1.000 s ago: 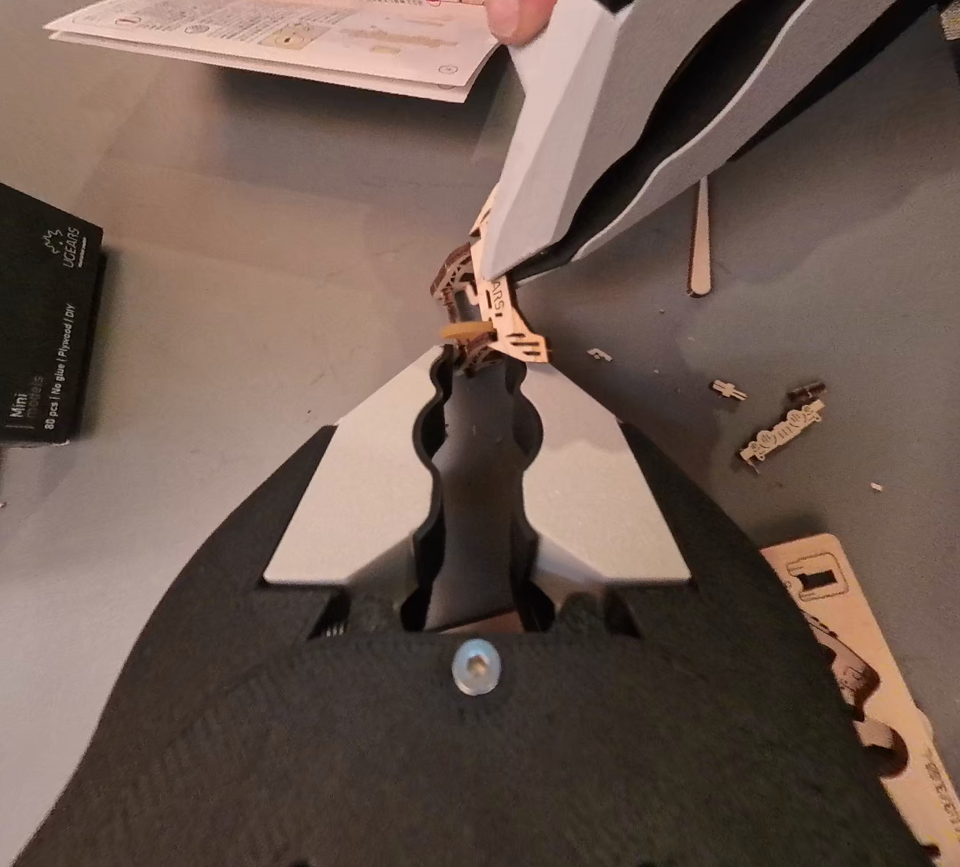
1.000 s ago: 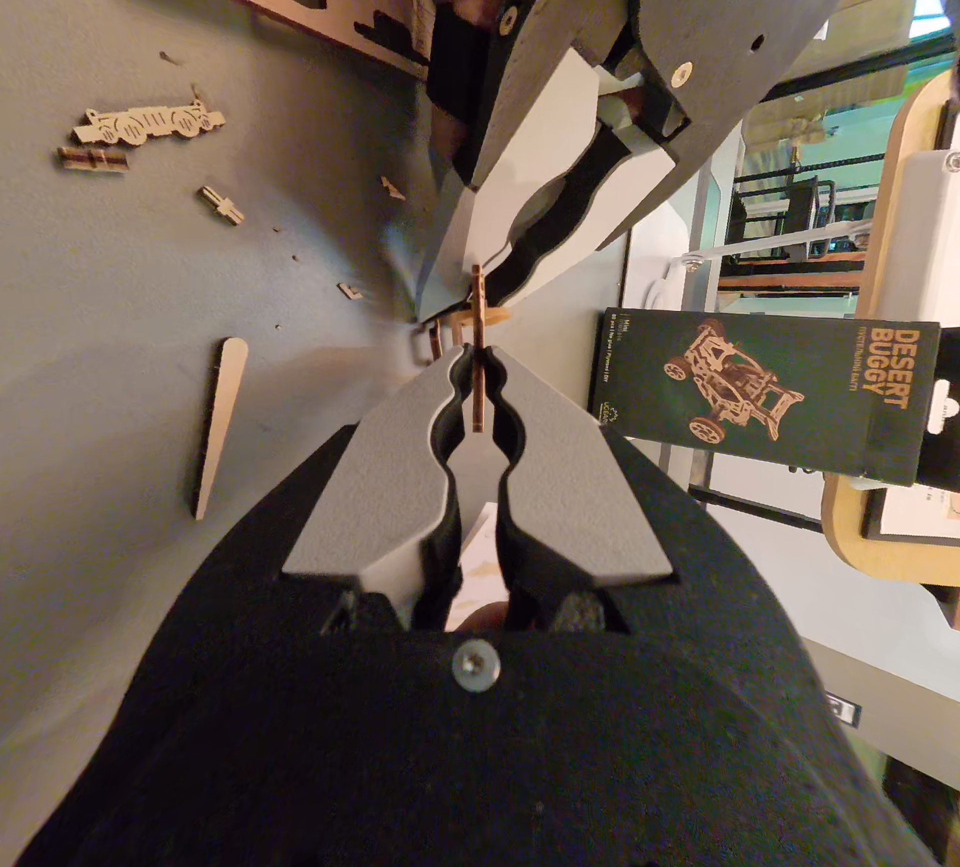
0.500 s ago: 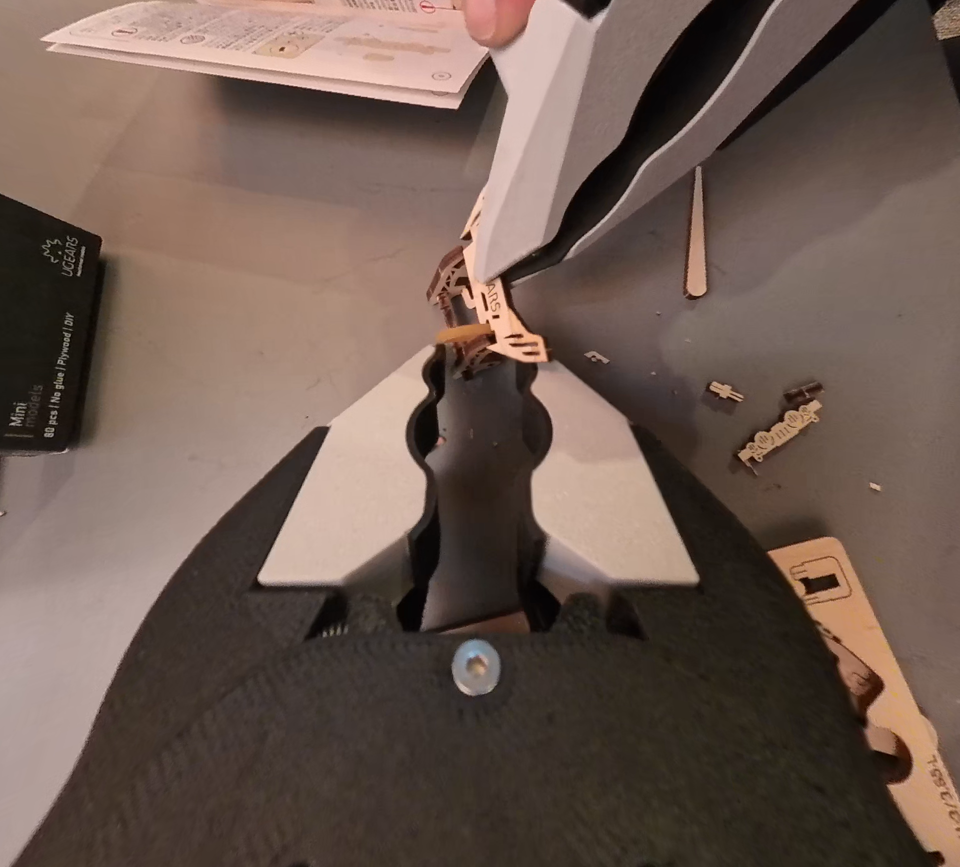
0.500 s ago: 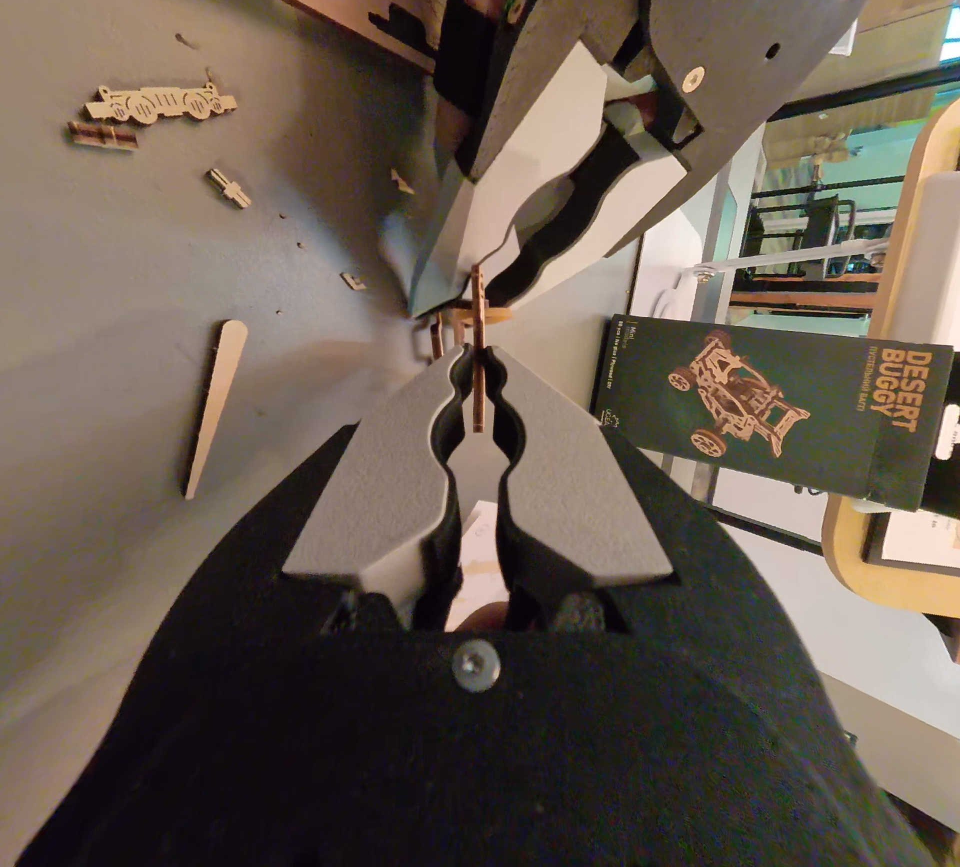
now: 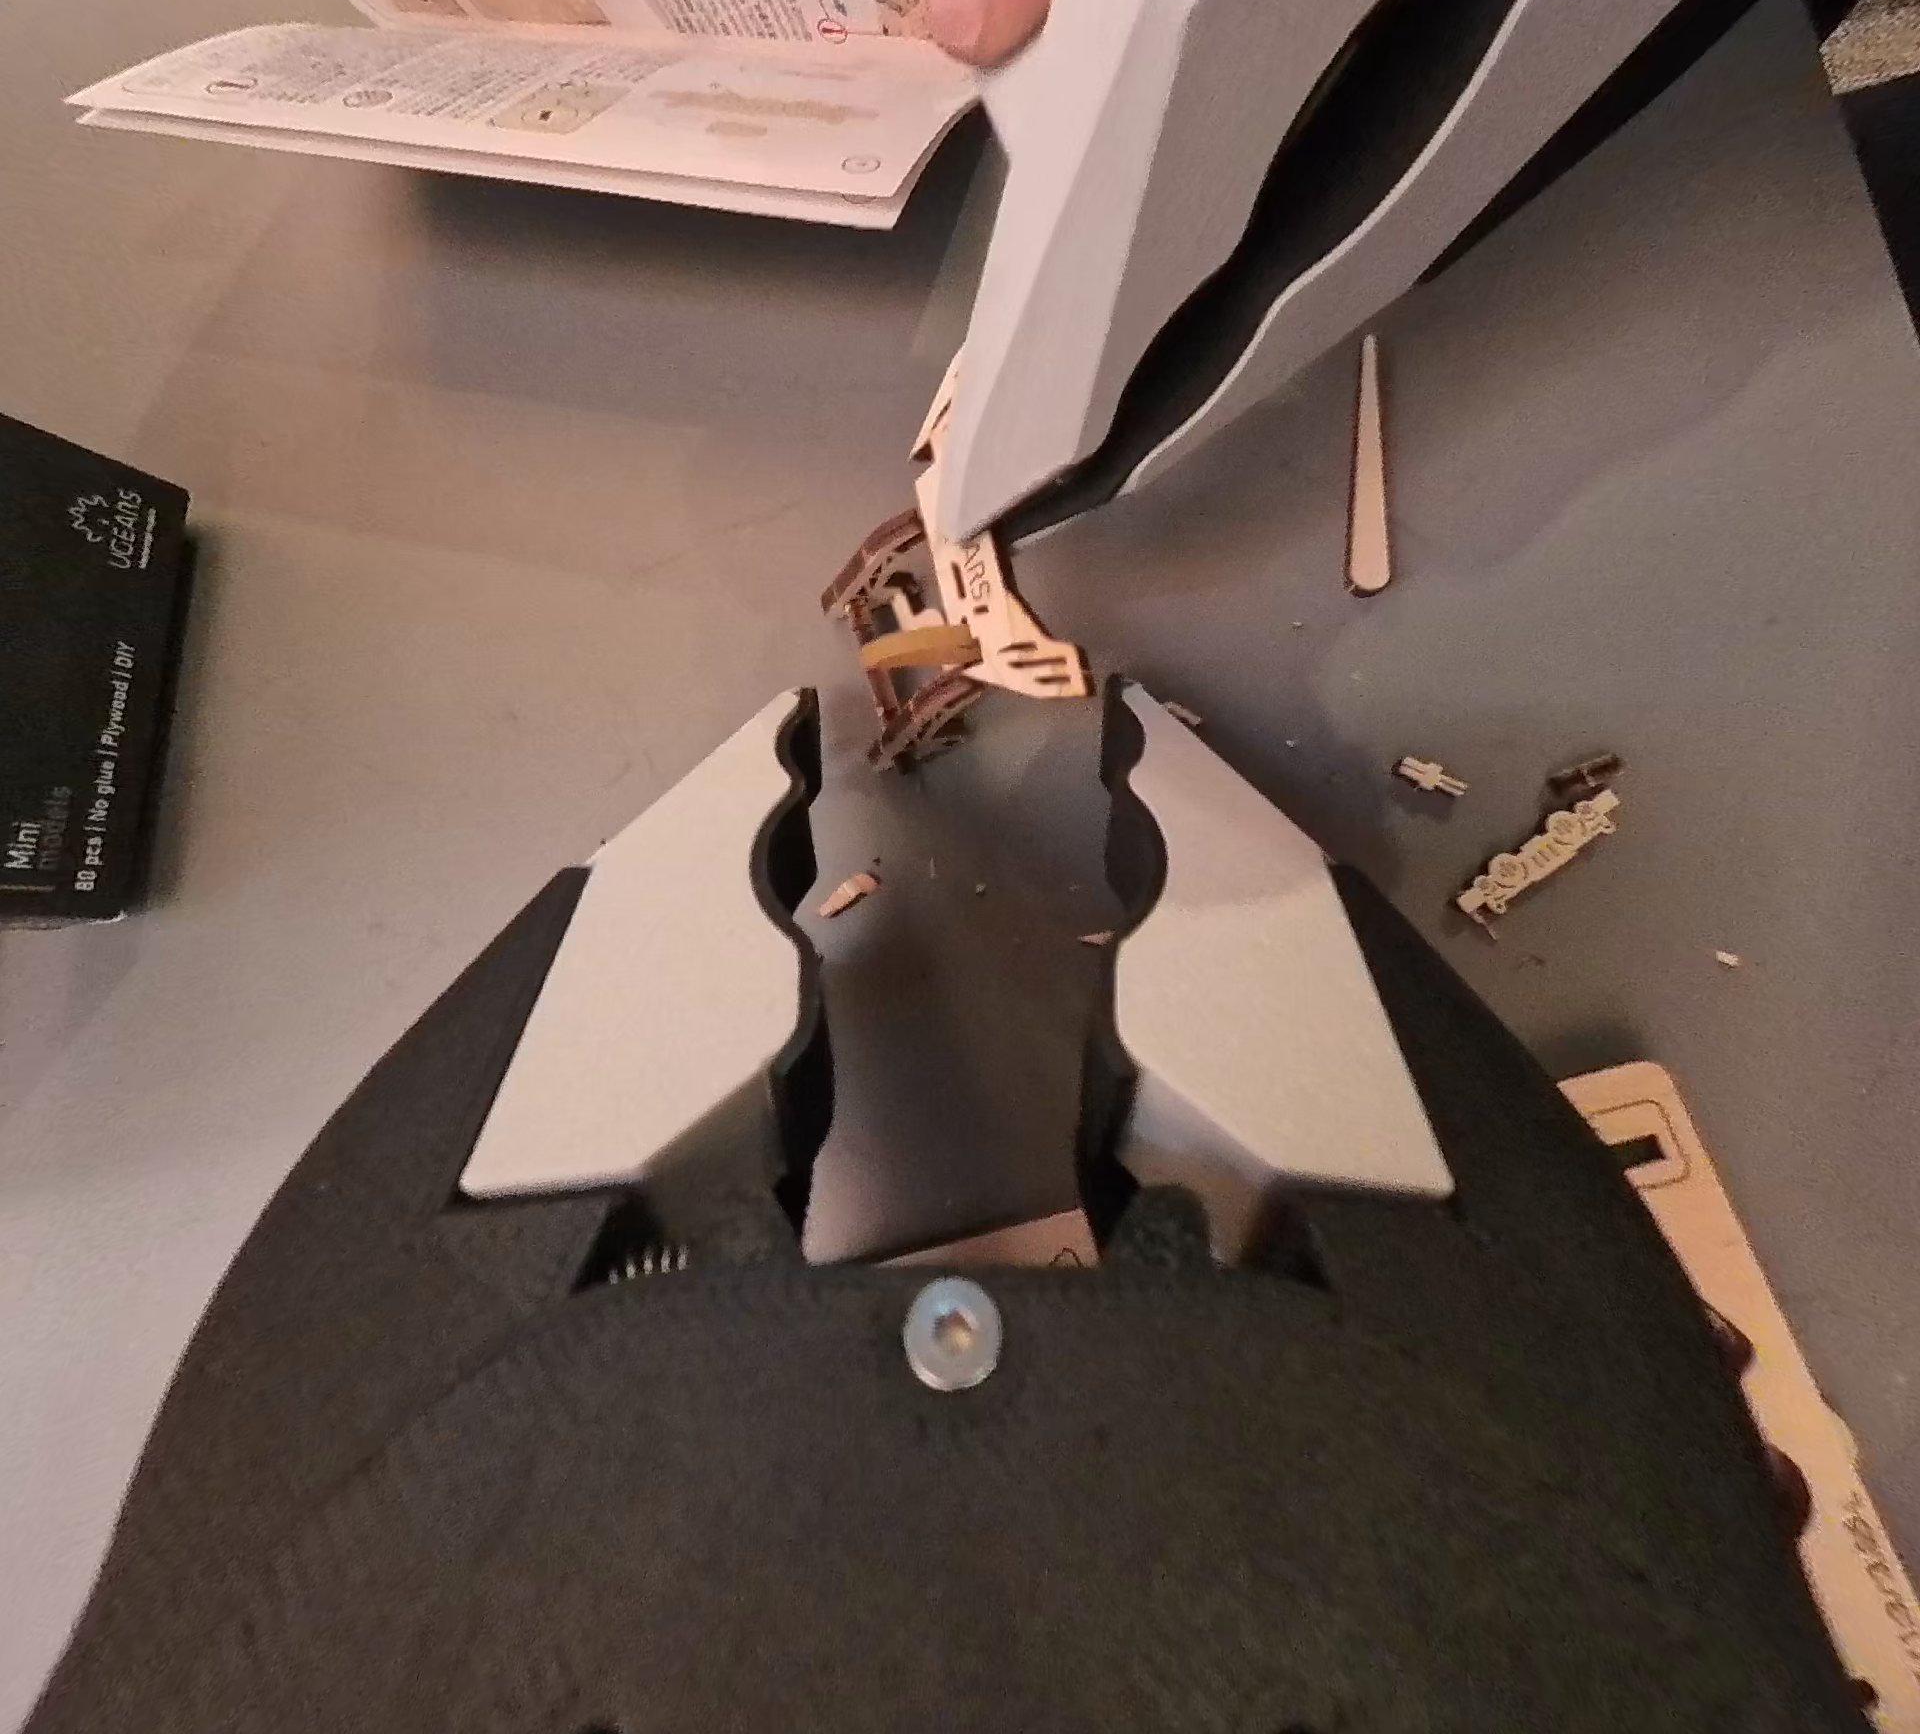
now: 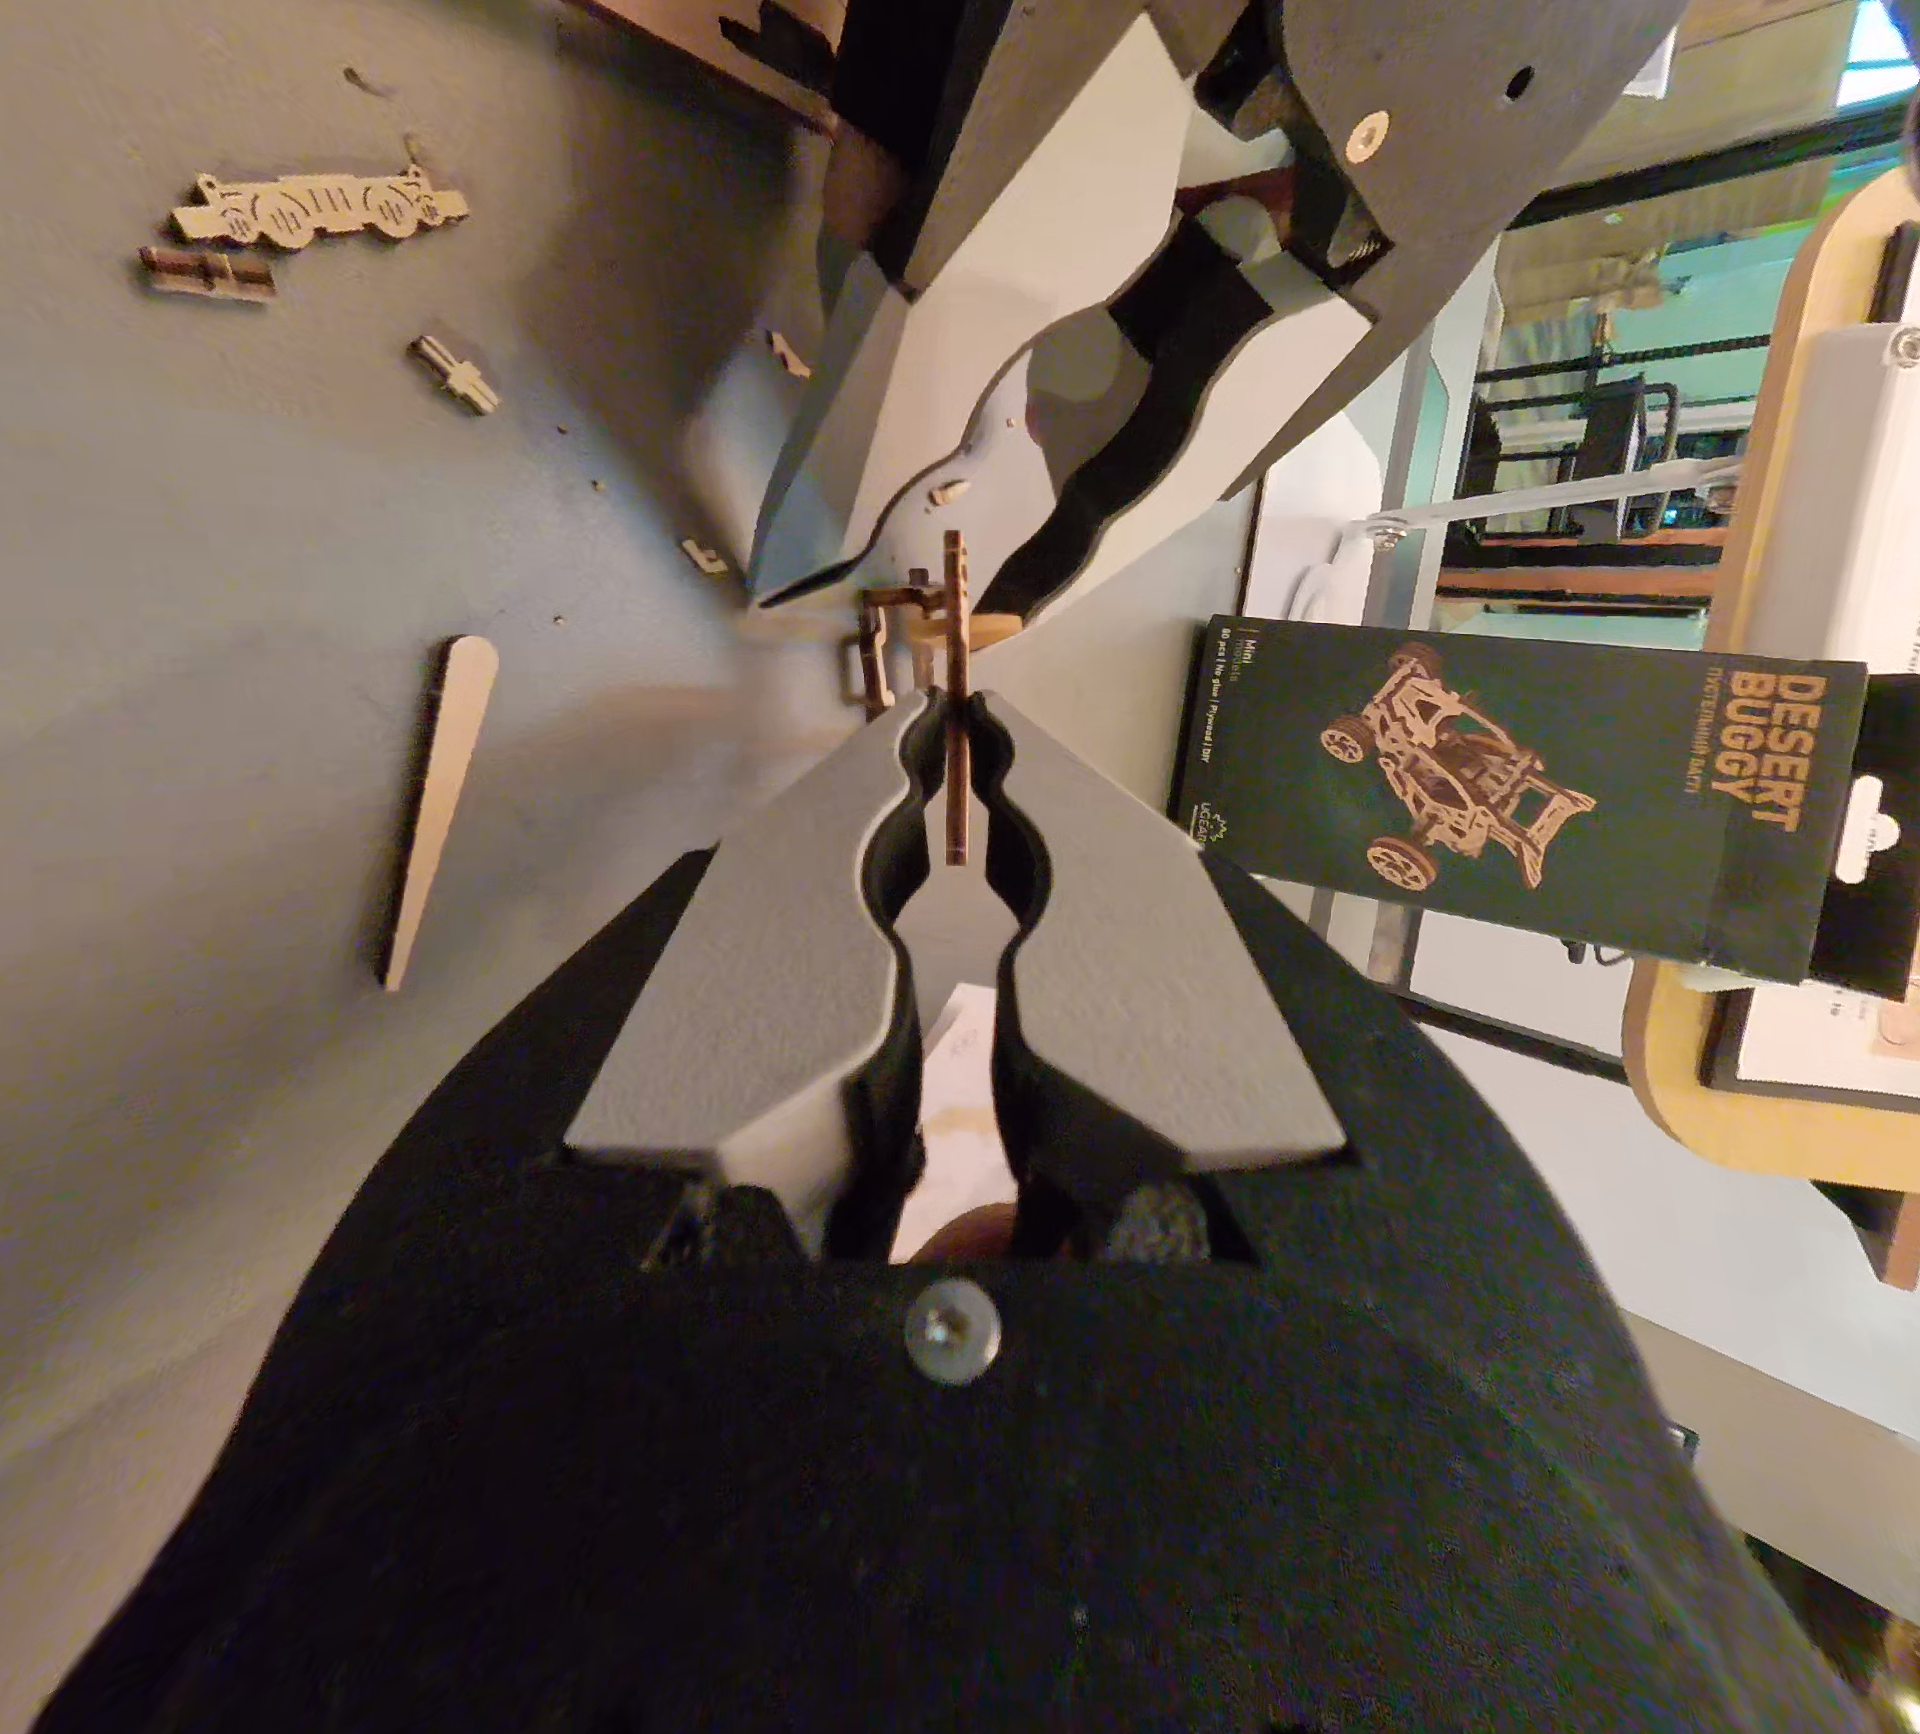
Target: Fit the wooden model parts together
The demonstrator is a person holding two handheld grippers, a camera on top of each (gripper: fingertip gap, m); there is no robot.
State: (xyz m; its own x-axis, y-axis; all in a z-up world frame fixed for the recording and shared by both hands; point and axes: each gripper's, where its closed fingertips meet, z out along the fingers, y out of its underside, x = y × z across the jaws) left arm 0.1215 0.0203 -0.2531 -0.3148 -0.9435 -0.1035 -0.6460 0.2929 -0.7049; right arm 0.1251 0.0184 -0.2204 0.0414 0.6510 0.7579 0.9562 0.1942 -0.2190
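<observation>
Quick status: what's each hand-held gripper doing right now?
Left hand-held gripper: open, holding nothing; wooden model sits just past its tips.
Right hand-held gripper: shut on the model's flat panel.

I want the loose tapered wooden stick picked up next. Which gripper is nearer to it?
Right. The right gripper, clamped on the wooden model assembly, sits just beside the stick; the open left gripper is farther away.
</observation>
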